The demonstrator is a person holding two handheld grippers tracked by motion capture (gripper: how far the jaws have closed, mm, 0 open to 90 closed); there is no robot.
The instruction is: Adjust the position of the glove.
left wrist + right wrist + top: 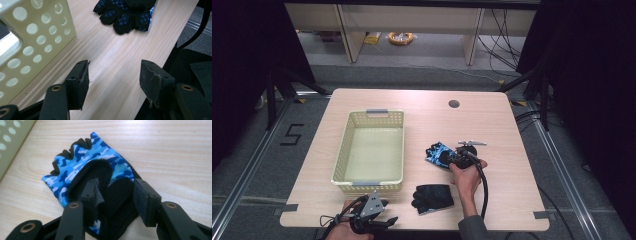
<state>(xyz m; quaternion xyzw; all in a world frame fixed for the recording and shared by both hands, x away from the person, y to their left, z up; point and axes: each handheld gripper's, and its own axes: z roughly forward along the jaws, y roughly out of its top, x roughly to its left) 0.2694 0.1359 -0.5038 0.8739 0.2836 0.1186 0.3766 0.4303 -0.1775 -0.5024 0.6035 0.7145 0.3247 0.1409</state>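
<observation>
Right hand-held gripper (116, 195) at blue glove (82, 162)

Basket (371, 181) near the surface's (492, 125) left edge, empty. Right jaws apart, straddling the glove's black cuff mid-surface. Left hand-held gripper (113, 82), jaws apart, at the front edge; black glove (433, 198) nearby. Cables on floor.

Looking like a lab or test space: a bare wooden table (422, 120) is sitting between metal floor rails (252, 165), black curtains (592, 75) are hanging round it, and loose cables (504, 42) are trailing across the floor.

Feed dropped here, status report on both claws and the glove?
Right claw straddling blue camouflage fingerless glove, pads not yet pressing. Left claw open, idle over wooden table. Nothing in the way.
</observation>
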